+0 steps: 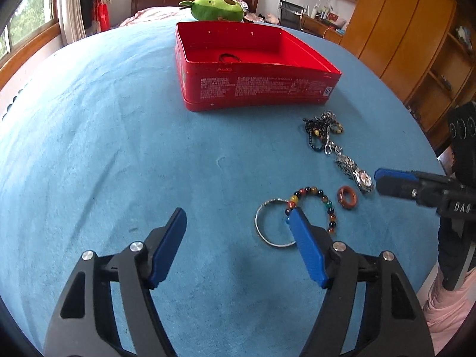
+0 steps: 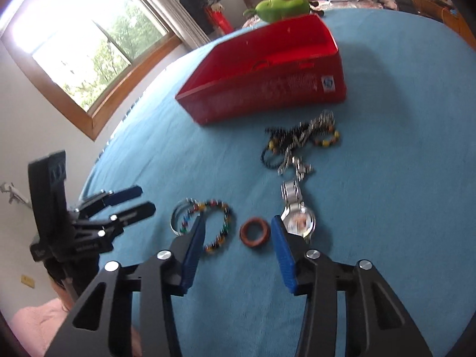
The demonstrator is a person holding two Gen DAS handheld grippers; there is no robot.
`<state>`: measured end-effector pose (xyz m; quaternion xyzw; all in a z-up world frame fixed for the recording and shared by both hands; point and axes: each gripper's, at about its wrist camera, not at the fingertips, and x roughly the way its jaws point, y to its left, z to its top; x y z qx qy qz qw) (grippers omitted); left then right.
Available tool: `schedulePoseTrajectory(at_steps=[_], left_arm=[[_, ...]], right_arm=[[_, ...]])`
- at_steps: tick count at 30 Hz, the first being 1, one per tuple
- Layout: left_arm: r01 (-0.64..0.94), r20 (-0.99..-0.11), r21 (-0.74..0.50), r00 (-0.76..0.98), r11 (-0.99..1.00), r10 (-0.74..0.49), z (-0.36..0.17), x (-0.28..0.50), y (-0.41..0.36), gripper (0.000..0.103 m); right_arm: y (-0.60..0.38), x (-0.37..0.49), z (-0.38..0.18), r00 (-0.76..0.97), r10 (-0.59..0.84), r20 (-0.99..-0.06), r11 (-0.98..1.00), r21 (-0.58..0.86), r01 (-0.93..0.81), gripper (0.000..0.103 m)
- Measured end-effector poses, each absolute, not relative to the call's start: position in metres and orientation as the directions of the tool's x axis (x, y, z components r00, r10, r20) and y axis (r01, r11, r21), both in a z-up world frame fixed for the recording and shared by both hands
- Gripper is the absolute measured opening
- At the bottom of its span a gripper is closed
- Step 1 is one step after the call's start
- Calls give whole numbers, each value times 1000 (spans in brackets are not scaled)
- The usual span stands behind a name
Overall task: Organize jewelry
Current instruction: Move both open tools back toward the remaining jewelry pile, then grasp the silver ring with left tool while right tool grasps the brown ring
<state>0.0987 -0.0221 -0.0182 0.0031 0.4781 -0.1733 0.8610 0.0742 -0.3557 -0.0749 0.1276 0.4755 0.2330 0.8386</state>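
An open red tin box [image 1: 253, 89] [image 2: 267, 89] stands on the blue cloth with a dark bracelet [image 1: 229, 57] inside. In front of it lie a tangle of necklaces [image 1: 321, 131] [image 2: 297, 139], a silver watch [image 1: 363, 178] [image 2: 299, 221], a brown ring [image 1: 347, 197] [image 2: 255, 232], a coloured bead bracelet [image 1: 327, 205] [image 2: 227, 217] and a silver bangle [image 1: 261, 229] [image 2: 175, 217]. My left gripper [image 1: 236, 217] [image 2: 144, 198] is open just left of the bangle, holding nothing. My right gripper [image 2: 238, 223] [image 1: 377, 180] is open over the ring, its right finger beside the watch.
A green plush toy [image 1: 217, 8] [image 2: 282, 5] sits behind the box. The blue cloth [image 1: 119, 148] stretches wide to the left. A wooden wardrobe [image 1: 401, 29] stands at the right, a window [image 2: 89, 44] at the left. A person's pink sleeve [image 1: 446, 312] shows low right.
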Motion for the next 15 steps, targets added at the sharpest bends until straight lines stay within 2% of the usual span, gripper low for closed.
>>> schedulePoseTrajectory(at_steps=[4, 8, 15], left_arm=[[285, -849, -120, 467, 951, -247, -24, 100, -27, 64], [272, -869, -97, 446, 958, -214, -34, 106, -30, 60], [297, -880, -43, 441, 954, -177, -44, 109, -42, 60]], right_arm=[[-356, 74, -85, 408, 505, -761, 863, 439, -249, 30], [-358, 78, -93, 397, 479, -783, 878, 427, -216, 29], [-350, 84, -103, 366, 457, -811, 889, 403, -216, 29]])
